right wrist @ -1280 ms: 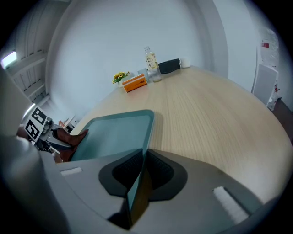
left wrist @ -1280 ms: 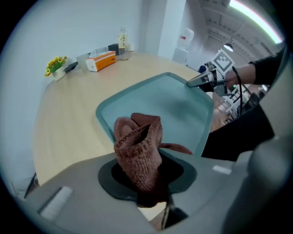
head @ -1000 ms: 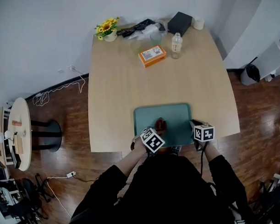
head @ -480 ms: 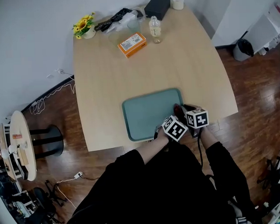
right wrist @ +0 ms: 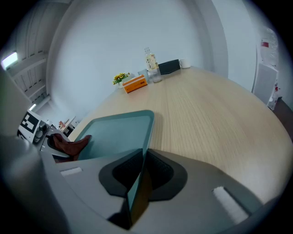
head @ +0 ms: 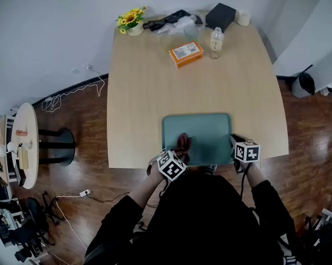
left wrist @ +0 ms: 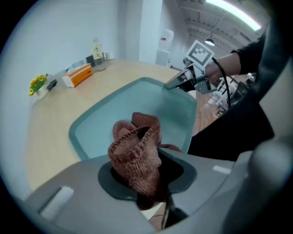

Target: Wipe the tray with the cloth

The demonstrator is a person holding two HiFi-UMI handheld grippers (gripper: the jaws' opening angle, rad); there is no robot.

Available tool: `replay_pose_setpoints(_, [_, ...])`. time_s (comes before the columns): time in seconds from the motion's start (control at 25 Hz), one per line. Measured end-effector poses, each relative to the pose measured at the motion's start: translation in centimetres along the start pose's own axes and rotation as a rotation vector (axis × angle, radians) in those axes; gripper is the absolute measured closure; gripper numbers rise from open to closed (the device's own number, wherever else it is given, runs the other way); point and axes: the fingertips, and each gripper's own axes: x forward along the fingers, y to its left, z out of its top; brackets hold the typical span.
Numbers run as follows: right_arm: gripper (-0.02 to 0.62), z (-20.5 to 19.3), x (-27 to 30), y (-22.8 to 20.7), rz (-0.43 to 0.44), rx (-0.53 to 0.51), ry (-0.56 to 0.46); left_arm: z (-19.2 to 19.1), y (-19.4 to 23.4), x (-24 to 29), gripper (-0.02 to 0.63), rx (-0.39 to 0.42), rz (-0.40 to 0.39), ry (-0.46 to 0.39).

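Note:
A teal tray [head: 209,134] lies on the wooden table near its front edge. My left gripper [head: 178,149] is shut on a bunched reddish-brown cloth [head: 183,141], which rests on the tray's left front part. In the left gripper view the cloth [left wrist: 136,153] bulges out between the jaws over the tray [left wrist: 114,119]. My right gripper [head: 235,143] is shut on the tray's right rim near the front corner. That thin rim [right wrist: 138,183] stands clamped between the jaws in the right gripper view, with the cloth [right wrist: 68,145] at far left.
At the table's far edge stand a pot of yellow flowers [head: 130,21], an orange box [head: 186,53], a clear bottle [head: 216,42], a black box [head: 220,16] and dark clutter. A small round side table [head: 22,145] stands on the wooden floor to the left.
The left gripper with the cloth swept from the tray's middle to its right side beside the right gripper, then back to the left front part. The right gripper stayed clamped on the rim.

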Motion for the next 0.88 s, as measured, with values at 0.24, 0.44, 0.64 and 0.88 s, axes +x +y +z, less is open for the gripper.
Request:
replay_pose_setpoints(0.24, [0.561,0.2,0.2,0.2,-0.003,0.000,0.000,-3.1,3.7,-1.3,0.515,-0.116,-0.002,-0.028])
replay_pose_setpoints(0.44, [0.561,0.4,0.3,0.6,0.004,0.004,-0.002,0.7,8.6,-1.1,0.515,0.006,0.078,-0.037])
replay_pose_setpoints(0.64, [0.561,0.2,0.4,1.2,-0.005,0.000,-0.005,4.5,15.6,-0.4,0.515,0.131,0.173,0.014])
replay_pose_setpoints(0.88, [0.561,0.4,0.4,1.0,-0.012,-0.015,-0.008,5.9,15.4,0.4,0.515,0.172,0.177,0.042])
